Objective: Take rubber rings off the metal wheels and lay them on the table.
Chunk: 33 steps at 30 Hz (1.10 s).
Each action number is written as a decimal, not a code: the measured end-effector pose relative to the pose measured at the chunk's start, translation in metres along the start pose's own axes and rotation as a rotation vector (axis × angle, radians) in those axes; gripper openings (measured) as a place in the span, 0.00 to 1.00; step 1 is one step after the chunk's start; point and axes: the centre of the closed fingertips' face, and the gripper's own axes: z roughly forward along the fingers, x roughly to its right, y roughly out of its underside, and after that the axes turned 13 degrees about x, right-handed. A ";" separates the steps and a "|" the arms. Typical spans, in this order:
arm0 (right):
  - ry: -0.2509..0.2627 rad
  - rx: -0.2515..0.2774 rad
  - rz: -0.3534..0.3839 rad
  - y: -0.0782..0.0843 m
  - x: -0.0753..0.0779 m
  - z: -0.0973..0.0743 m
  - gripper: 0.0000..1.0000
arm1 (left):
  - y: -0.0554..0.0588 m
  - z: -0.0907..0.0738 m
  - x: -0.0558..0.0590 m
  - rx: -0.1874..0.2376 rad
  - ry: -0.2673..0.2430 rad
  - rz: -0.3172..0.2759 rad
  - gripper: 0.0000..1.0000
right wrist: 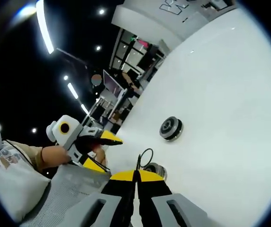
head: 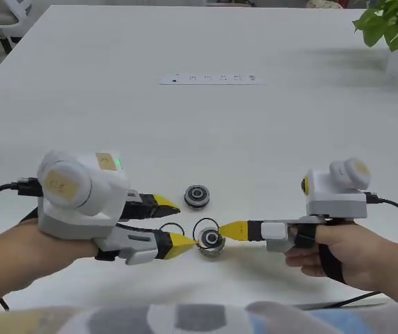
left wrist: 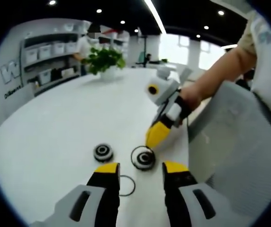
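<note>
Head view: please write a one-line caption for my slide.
Shut right gripper grips a rubber ring at the near metal wheel, open left gripper beside it; a second wheel stands behind.

A wide white tabletop (head: 206, 132) has a leafy potted plant (head: 392, 24) at its far right corner and an office chair (head: 11, 12) beyond its far left. Shelves (left wrist: 48, 64) of white boxes line one wall. Bright windows (left wrist: 187, 52) and a strip light (left wrist: 153, 16) glow under a dark ceiling.

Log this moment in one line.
left claw: open | right claw: shut on rubber ring at near wheel | loose ring: on table
</note>
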 end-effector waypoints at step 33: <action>-0.056 -0.102 -0.060 -0.002 -0.017 0.055 0.00 | 0.002 -0.060 -0.025 0.070 -0.141 -0.074 0.50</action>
